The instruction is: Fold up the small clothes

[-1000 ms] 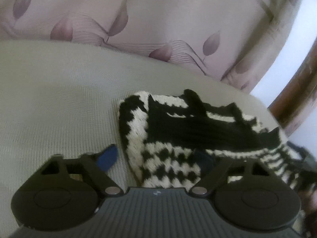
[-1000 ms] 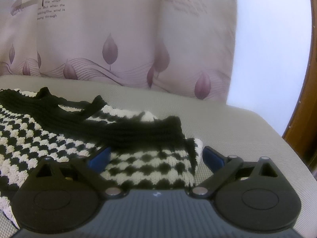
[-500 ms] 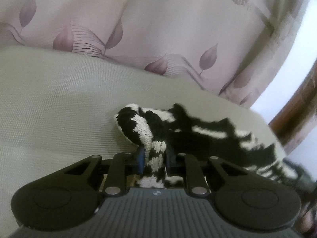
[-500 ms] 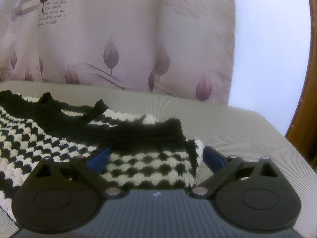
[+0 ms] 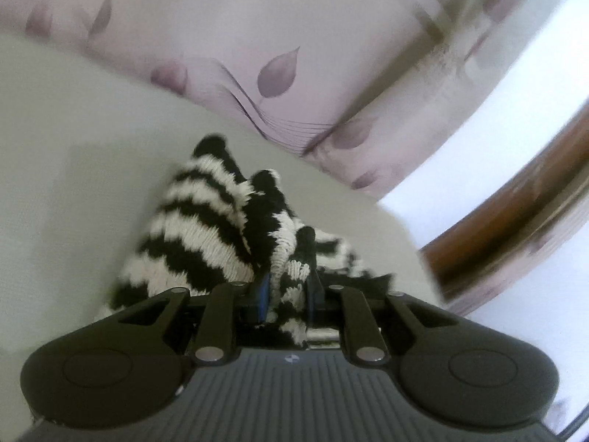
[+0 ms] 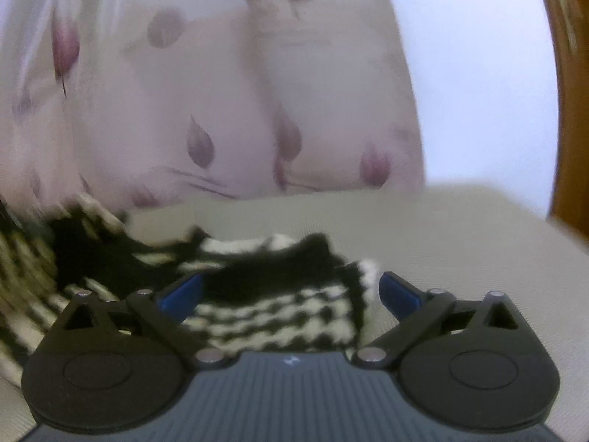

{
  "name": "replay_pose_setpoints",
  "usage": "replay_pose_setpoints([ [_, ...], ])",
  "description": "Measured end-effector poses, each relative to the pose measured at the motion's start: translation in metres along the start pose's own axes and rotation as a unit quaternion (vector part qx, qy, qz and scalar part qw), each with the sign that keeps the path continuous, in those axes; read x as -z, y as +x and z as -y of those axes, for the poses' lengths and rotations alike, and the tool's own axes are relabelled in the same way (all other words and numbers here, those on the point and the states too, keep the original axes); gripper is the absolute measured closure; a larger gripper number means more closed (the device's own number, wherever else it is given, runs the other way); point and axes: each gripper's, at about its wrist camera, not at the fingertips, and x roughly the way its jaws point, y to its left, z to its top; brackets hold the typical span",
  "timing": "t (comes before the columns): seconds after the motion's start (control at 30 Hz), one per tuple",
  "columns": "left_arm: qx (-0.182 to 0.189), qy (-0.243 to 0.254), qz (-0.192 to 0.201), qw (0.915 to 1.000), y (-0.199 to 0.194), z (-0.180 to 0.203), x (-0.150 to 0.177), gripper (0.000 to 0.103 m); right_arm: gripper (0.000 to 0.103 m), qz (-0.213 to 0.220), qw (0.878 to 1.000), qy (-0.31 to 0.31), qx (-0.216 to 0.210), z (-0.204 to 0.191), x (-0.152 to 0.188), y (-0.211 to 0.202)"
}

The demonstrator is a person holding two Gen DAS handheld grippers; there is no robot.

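A small black-and-white knitted garment (image 5: 206,228) lies on a pale cushion (image 5: 73,169). My left gripper (image 5: 289,287) is shut on a bunched edge of it and holds that part lifted, so the knit hangs in a tented fold in front of the camera. In the right wrist view the same garment (image 6: 272,313) lies flat with its black band across the top. My right gripper (image 6: 291,291) stands open, its blue-padded fingers (image 6: 182,289) either side of the garment's corner, not pressing on it. That view is blurred.
A pink curtain with leaf prints (image 5: 279,73) hangs behind the cushion. A brown wooden frame (image 5: 515,221) runs along the right, with bright light beside it. The cushion's right edge (image 6: 552,228) lies close to the garment.
My left gripper closed on the garment's edge and pulled it up and to the right, bunching the knit. My right gripper stayed open over the corner and rolled a little.
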Motion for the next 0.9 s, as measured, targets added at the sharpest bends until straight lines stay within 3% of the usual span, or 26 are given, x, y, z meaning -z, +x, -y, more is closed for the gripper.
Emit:
replay_pose_setpoints([
  [0.07, 0.014, 0.000, 0.005, 0.9999, 0.004, -0.001, 0.010, 0.082, 0.000, 0.000, 0.995, 0.081, -0.063, 0.009, 0.001, -0.013],
  [0.13, 0.046, -0.015, 0.020, 0.9986, 0.001, -0.007, 0.020, 0.074, 0.000, -0.011, 0.981, 0.149, -0.127, 0.012, 0.004, -0.022],
  [0.23, 0.101, -0.041, 0.035, 0.9934, -0.004, -0.021, 0.029, 0.066, 0.000, -0.037, 0.942, 0.235, -0.235, 0.004, 0.008, -0.024],
  [0.3, 0.098, -0.009, 0.041, 0.9943, -0.005, -0.020, 0.036, 0.064, 0.000, -0.070, 0.916, 0.277, -0.283, -0.007, 0.008, -0.013],
  [0.33, 0.099, 0.008, 0.047, 0.9940, -0.007, -0.019, 0.040, 0.064, 0.000, -0.085, 0.905, 0.291, -0.298, -0.013, 0.006, -0.007],
  [0.5, 0.130, 0.027, 0.068, 0.9887, -0.013, -0.021, 0.055, 0.052, 0.000, -0.158, 0.885, 0.325, -0.295, -0.035, 0.003, 0.031],
  [0.63, 0.147, 0.030, 0.079, 0.9855, -0.019, -0.026, 0.063, 0.052, 0.000, -0.183, 0.837, 0.411, -0.312, -0.030, 0.017, 0.058],
  [0.7, 0.146, 0.044, 0.086, 0.9846, -0.021, -0.026, 0.067, 0.052, 0.000, -0.183, 0.822, 0.437, -0.317, -0.031, 0.021, 0.067],
  [0.77, 0.137, 0.071, 0.092, 0.9836, -0.022, -0.021, 0.072, 0.050, 0.002, -0.185, 0.825, 0.437, -0.307, -0.036, 0.018, 0.074],
  [0.8, 0.133, 0.086, 0.097, 0.9826, -0.023, -0.018, 0.075, 0.047, 0.010, -0.187, 0.831, 0.426, -0.305, -0.040, 0.015, 0.076],
  [0.87, 0.126, 0.111, 0.105, 0.9801, -0.024, -0.011, 0.080, 0.040, 0.042, -0.193, 0.861, 0.375, -0.283, -0.055, 0.006, 0.076],
  [0.9, 0.110, 0.128, 0.109, 0.9796, -0.024, -0.007, 0.083, 0.040, 0.064, -0.200, 0.876, 0.346, -0.270, -0.063, 0.003, 0.078],
])
